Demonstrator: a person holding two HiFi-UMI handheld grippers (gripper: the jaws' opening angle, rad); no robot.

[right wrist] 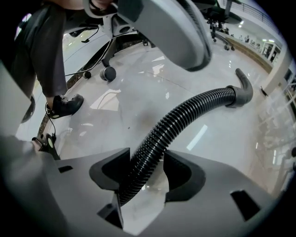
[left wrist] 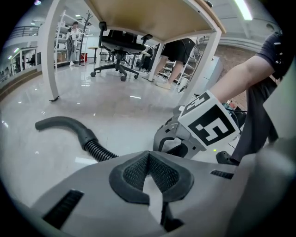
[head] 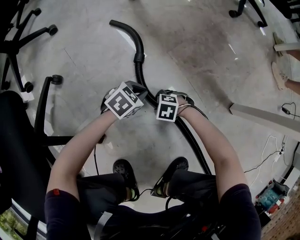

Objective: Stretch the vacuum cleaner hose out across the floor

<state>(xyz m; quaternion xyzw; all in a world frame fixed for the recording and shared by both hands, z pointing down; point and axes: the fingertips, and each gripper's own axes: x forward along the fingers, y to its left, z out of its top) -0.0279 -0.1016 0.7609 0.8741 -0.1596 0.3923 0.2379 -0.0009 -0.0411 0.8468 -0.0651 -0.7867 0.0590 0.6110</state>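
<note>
Bright ceiling strip light (left wrist: 243,9), glare on glossy floor (left wrist: 115,111), fisheye edges (dark corners)

floor (head: 201,51): grey, glossy, scuffed
vacuum hose (head: 138,70): black, curved end lying on floor
chair casters (head: 51,29): resting on floor, left side

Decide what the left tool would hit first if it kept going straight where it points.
Most likely the vacuum hose, which disappears behind the tip of the shut left tool; otherwise the floor just beyond. Depth is unclear.
</note>
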